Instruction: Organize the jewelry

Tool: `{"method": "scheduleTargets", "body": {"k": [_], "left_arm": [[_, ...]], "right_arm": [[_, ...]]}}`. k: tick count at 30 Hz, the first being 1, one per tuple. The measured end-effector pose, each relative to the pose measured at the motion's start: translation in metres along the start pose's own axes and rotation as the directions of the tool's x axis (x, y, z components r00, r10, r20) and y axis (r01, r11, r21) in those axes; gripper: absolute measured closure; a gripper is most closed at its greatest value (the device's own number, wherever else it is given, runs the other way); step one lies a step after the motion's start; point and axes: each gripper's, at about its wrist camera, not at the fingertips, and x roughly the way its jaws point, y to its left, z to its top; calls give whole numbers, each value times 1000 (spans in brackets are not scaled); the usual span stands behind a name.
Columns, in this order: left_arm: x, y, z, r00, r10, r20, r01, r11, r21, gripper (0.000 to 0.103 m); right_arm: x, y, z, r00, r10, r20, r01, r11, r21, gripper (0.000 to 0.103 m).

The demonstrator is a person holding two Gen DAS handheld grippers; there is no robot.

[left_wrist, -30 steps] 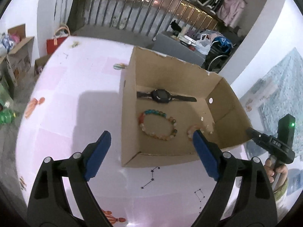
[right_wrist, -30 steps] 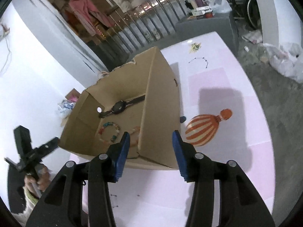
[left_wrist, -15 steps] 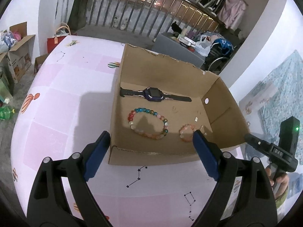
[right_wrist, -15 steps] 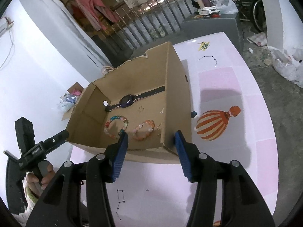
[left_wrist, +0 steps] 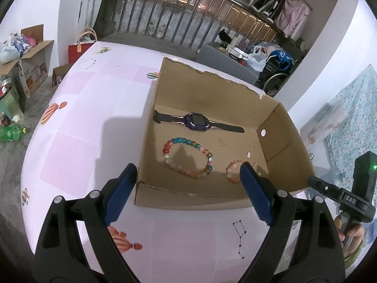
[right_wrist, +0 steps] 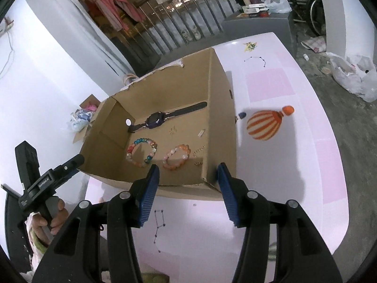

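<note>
Both tools have backed away from the box (left_wrist: 212, 195); left tool (left_wrist: 186, 188) wide, right tool (right_wrist: 188, 188) half-spread, both empty. Watch (left_wrist: 198, 122) at twelve o'clock, bracelets (left_wrist: 188, 155) nearer, already boxed.

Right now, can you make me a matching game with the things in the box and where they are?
Things:
1. watch
2. colourful bead bracelet
3. orange-pink bracelet
4. balloon picture

Places:
A. outside the cardboard box, on the tablecloth
B. along the box's far wall
C. box floor, by the left side wall
D. box floor, nearer the right side wall

Pairs: 1-B, 2-C, 3-D, 4-A
</note>
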Motion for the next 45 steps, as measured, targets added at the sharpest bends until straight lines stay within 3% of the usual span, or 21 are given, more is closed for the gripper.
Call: {"method": "scheduleTargets", "body": {"k": [19, 22, 25, 30, 35, 39, 43, 45], "left_arm": [[-5, 6, -7, 1000, 20, 17, -20, 998, 52, 19], [-13, 8, -9, 998, 4, 60, -7, 999, 44, 19], [-26, 6, -12, 990, 41, 138, -50, 997, 61, 18], [-51, 3, -25, 974, 73, 216, -97, 990, 103, 17], [-73, -4, -40, 954, 134, 267, -173, 976, 130, 12], [-84, -12, -50, 948, 167, 270, -206, 970, 126, 10], [-91, -23, -60, 939, 199, 282, -245, 960, 138, 8], [-93, -28, -63, 934, 224, 279, -276, 948, 160, 8]], "right_arm": [[-14, 1, -22, 1000, -12, 29, 10, 999, 52, 52], [-15, -1, -23, 1000, -10, 27, 9, 998, 55, 52], [-23, 0, -27, 998, -26, 54, 24, 999, 38, 51], [-49, 0, -39, 987, -81, 141, 84, 996, -16, 36], [-72, 10, -51, 959, -169, 229, 190, 979, -73, 25], [-89, 34, -65, 914, -230, 333, 293, 945, -149, 10], [-96, 58, -76, 884, -242, 400, 347, 913, -215, 6], [-99, 67, -78, 882, -232, 409, 347, 909, -232, 6]]}}
